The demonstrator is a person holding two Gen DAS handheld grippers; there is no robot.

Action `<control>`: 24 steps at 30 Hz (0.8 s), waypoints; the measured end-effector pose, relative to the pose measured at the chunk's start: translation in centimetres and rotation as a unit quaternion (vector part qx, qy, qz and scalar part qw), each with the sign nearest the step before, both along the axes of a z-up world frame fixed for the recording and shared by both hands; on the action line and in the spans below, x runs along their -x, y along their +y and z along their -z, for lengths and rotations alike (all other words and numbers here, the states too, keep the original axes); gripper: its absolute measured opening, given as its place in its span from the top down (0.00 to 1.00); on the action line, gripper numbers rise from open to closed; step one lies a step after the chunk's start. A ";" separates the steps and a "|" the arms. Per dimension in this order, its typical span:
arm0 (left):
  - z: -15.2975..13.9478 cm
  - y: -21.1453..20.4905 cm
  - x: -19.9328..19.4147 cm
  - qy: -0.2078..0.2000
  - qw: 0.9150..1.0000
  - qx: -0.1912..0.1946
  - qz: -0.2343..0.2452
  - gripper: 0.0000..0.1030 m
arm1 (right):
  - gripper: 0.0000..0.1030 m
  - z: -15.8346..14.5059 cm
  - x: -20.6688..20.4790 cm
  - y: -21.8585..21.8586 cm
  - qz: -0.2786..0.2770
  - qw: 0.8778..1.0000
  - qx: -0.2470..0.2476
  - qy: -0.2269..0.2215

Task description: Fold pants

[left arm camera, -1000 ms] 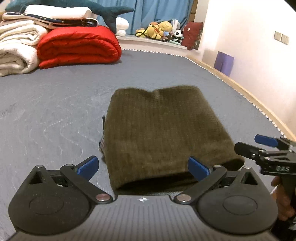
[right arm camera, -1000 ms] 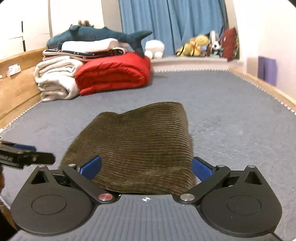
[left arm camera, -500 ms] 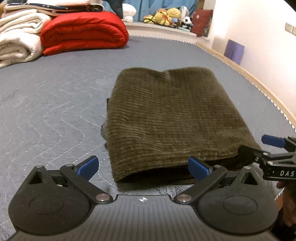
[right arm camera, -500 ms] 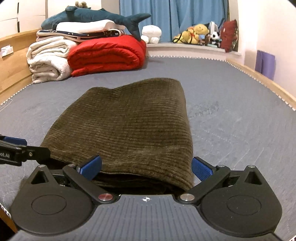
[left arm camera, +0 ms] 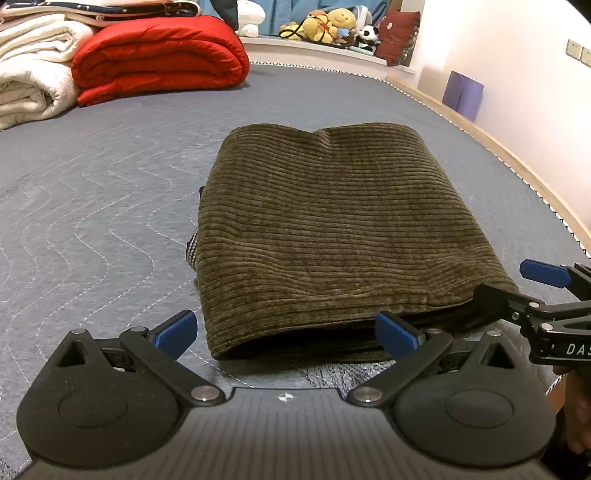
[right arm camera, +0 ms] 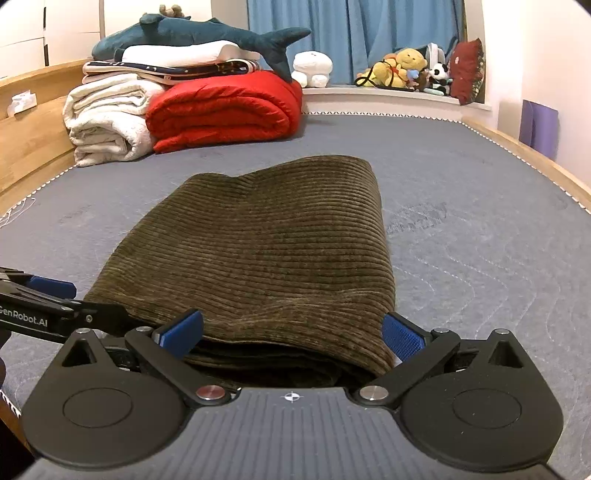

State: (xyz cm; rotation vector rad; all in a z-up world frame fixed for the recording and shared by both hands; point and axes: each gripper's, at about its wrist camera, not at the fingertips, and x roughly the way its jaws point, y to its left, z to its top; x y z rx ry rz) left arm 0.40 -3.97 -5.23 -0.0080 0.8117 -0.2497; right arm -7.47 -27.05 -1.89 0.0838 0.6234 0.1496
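The olive corduroy pants (left arm camera: 332,229) lie folded into a thick rectangle on the grey quilted mattress (left arm camera: 92,206); they also show in the right wrist view (right arm camera: 266,254). My left gripper (left arm camera: 286,330) is open, its blue pads on either side of the near left part of the fold's front edge. My right gripper (right arm camera: 291,334) is open at the near right part of that edge, its pads astride the stacked layers. Each gripper shows at the edge of the other's view: the right one (left arm camera: 543,295), the left one (right arm camera: 48,295). Neither holds the cloth.
A rolled red duvet (right arm camera: 225,110) and white blankets (right arm camera: 107,118) lie at the far left, with a plush shark (right arm camera: 199,33) on top. Soft toys (right arm camera: 402,70) sit on the far ledge. A wooden bed rail (left arm camera: 498,151) runs along the right edge.
Both grippers have dropped lower and moved in toward the near edge of the folded pants. The pants have settled flat. Both jaws stay open.
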 end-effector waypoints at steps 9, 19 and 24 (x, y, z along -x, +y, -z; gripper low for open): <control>-0.1 0.4 0.1 0.002 1.000 0.001 -0.005 0.00 | 0.01 0.1 -0.1 0.4 -0.003 1.000 0.004 0.001; -0.2 0.5 0.1 0.002 1.000 0.004 -0.007 0.00 | 0.01 0.2 0.0 0.5 -0.003 1.000 0.006 0.000; -0.2 0.4 0.1 0.002 1.000 0.002 -0.007 0.00 | 0.01 0.2 0.0 0.4 -0.002 1.000 0.001 -0.001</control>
